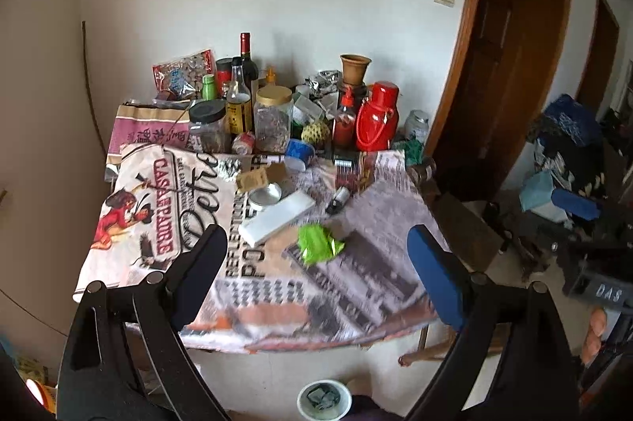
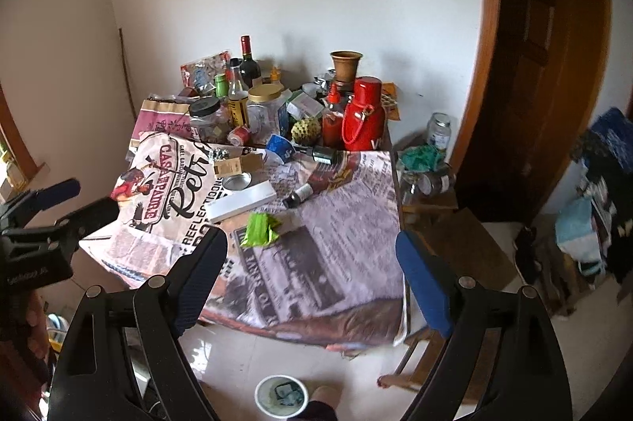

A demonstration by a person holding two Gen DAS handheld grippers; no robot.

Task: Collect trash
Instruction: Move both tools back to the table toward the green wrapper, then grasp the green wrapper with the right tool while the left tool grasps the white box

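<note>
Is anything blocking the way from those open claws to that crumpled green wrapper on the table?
Nothing visible does. The green wrapper lies alone on the patterned tablecloth, with bare cloth between it and both the left gripper and the right gripper. The white box sits just behind it, not in the way.

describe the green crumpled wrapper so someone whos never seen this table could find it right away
Start at the table draped in a newspaper-print cloth, with jars and bottles crowded along its wall side. On the open front half, just nearer than the long white box, lies the crumpled wrapper. It is the only bright lime-green thing on that bare stretch of cloth.
</note>
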